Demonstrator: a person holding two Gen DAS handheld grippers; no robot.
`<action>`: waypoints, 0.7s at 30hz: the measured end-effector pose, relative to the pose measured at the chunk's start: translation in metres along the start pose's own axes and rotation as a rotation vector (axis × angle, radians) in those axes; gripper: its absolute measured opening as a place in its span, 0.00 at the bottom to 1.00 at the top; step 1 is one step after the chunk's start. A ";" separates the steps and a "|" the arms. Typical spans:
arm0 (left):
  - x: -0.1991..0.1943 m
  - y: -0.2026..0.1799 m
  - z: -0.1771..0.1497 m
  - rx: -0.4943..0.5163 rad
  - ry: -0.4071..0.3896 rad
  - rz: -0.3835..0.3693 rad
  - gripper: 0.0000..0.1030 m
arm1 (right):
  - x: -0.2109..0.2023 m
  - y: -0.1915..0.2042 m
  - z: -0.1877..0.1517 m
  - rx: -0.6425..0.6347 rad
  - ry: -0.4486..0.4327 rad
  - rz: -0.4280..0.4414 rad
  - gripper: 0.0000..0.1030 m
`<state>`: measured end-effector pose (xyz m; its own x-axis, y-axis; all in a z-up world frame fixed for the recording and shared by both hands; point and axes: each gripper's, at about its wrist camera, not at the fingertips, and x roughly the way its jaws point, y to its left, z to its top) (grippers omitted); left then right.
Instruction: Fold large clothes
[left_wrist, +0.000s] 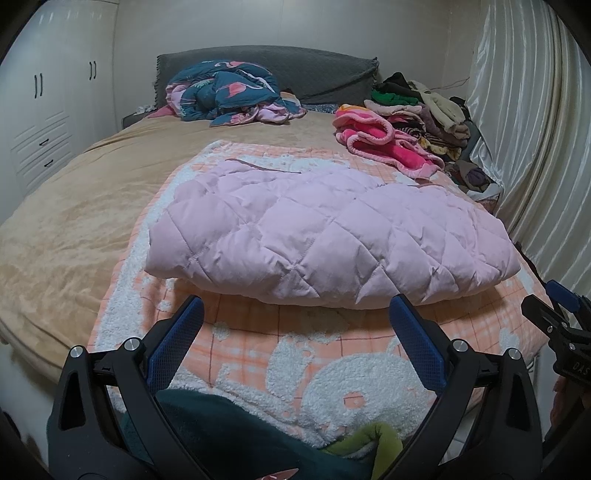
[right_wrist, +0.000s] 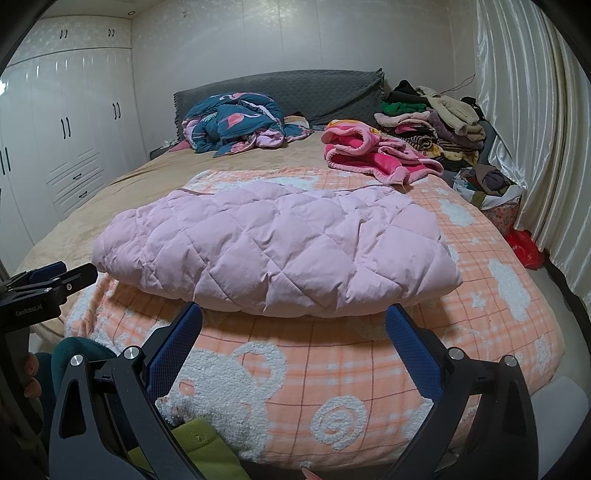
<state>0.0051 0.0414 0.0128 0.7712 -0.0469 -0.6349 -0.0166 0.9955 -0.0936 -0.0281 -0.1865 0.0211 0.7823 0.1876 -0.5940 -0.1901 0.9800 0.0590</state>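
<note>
A wide bed with a tan plush cover (left_wrist: 74, 206) fills the room, and everything else sits in relation to it. Along its left side stands a white wardrobe with dark handles (right_wrist: 66, 140); along its right side hangs a pale, glossy pleated curtain (right_wrist: 524, 122). At the head of the bed a grey padded headboard (left_wrist: 295, 66) backs a crumpled teal duvet printed with pink flamingos (left_wrist: 229, 92).

Spread over the foot half of the bed lies an orange-and-white checked fleece blanket with fluffy white animal shapes (right_wrist: 332, 369). On the middle of that blanket rests the pale pink diamond-quilted jacket (right_wrist: 273, 243), folded into a thick, flattish bundle with its rounded folded edge facing the foot of the bed.

On the bed's right side, towards the head, a stack of folded clothes in mixed colours (left_wrist: 428, 114) rises beside the curtain, and a bright pink fleece garment with lighter trim (right_wrist: 373, 155) sprawls in front of it, just past the far corner of the jacket.

At the foot of the bed, the left gripper (left_wrist: 295, 314) hangs with its blue-padded jaws spread wide, empty, the tips just short of the jacket's near edge and not touching it. The right gripper (right_wrist: 293, 321) is likewise splayed apart and holding nothing, its tips close beneath the same folded edge. The two tools sit side by side, each visible at the margin of the other's view.
</note>
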 end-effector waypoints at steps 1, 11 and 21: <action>0.000 0.000 0.000 -0.002 0.000 -0.001 0.91 | 0.000 0.000 0.000 0.001 0.001 0.000 0.96; 0.000 0.000 -0.001 0.004 0.001 0.012 0.91 | 0.000 0.000 0.000 0.000 0.000 -0.001 0.96; 0.004 0.004 -0.004 -0.006 0.013 0.008 0.91 | -0.001 0.000 0.000 -0.002 0.000 -0.003 0.96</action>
<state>0.0057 0.0449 0.0072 0.7628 -0.0402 -0.6453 -0.0266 0.9953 -0.0935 -0.0287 -0.1865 0.0212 0.7830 0.1845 -0.5940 -0.1887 0.9804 0.0558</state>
